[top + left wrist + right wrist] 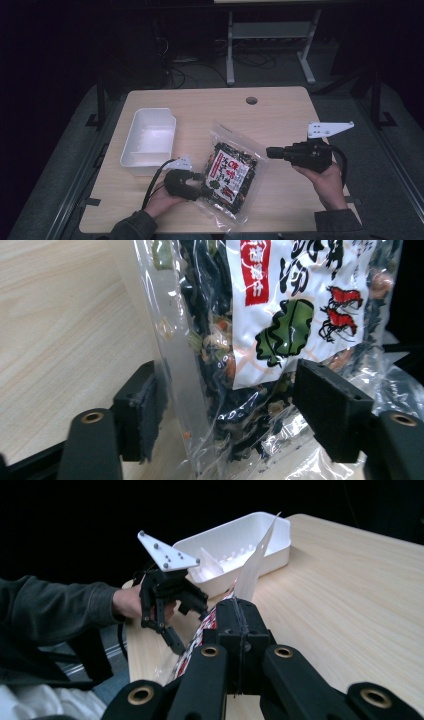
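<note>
So the room is dark, with cables and metal table legs on the grey floor behind one pale wood-grain table (280, 107) that has a round hole near its far edge. On it sit one white rectangular plastic bin (149, 136) and one crinkly clear snack bag (231, 172) — red-and-white label, dark dried bits inside — just right of the bin. Left gripper (204, 191) has jaws parted around the bag's lower edge; right gripper (239, 615) is pinched closed on the bag's right edge.

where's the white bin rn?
High view: the white bin sits on the table's left half, just left of the snack bag and just beyond the left tool. The right tool view shows it behind that tool.
</note>
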A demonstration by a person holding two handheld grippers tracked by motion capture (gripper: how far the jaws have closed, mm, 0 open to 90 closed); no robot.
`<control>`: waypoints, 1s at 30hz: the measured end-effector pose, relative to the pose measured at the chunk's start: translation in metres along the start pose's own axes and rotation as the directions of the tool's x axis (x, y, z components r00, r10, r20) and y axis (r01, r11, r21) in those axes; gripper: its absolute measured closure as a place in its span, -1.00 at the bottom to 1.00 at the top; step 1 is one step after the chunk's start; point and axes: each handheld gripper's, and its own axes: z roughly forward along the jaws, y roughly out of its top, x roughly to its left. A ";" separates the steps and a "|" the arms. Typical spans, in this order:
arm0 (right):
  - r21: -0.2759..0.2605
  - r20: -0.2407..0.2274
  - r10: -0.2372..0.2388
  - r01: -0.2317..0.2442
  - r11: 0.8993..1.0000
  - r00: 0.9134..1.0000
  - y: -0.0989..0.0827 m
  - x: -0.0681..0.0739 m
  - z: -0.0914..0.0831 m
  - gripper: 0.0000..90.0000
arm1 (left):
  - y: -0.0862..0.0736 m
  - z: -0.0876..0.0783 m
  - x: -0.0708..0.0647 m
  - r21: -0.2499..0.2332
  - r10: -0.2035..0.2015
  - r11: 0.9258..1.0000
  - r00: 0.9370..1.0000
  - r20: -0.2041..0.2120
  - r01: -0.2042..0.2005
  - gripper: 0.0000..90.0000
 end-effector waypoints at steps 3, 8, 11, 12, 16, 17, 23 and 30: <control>-0.012 0.019 0.012 -0.012 1.000 1.000 0.001 -0.004 0.002 1.00 | 0.001 0.000 0.000 -0.008 -0.002 1.000 1.000 0.010 0.002 -0.12; -0.052 0.038 0.027 -0.025 0.998 0.999 0.002 -0.009 0.002 1.00 | 0.004 -0.001 -0.006 -0.017 0.033 0.999 0.999 0.006 -0.033 0.17; -0.073 0.050 0.033 -0.030 0.997 0.998 0.002 -0.010 0.000 1.00 | 0.005 -0.002 -0.009 -0.028 0.042 0.999 0.999 0.009 -0.042 0.41; -0.080 0.054 0.038 -0.033 0.996 0.998 0.001 -0.010 -0.001 1.00 | 0.006 -0.003 -0.010 -0.025 0.055 0.998 0.998 0.007 -0.055 0.41; -0.093 0.079 0.050 -0.043 0.995 0.996 -0.002 -0.011 -0.005 0.99 | 0.007 -0.003 -0.017 -0.013 0.098 0.995 0.995 -0.018 -0.098 0.50; -0.093 0.079 0.050 -0.043 0.995 0.996 -0.002 -0.011 -0.005 0.99 | 0.007 -0.003 -0.017 -0.013 0.098 0.995 0.995 -0.018 -0.098 0.50; -0.086 0.090 0.067 -0.060 0.994 0.994 -0.007 -0.012 -0.004 0.48 | 0.008 -0.003 -0.022 -0.018 0.132 0.991 0.991 -0.040 -0.132 0.51; -0.058 0.070 0.114 -0.110 0.992 0.991 -0.022 -0.016 0.010 0.07 | 0.008 -0.004 -0.025 -0.022 0.152 0.988 0.987 -0.049 -0.153 0.51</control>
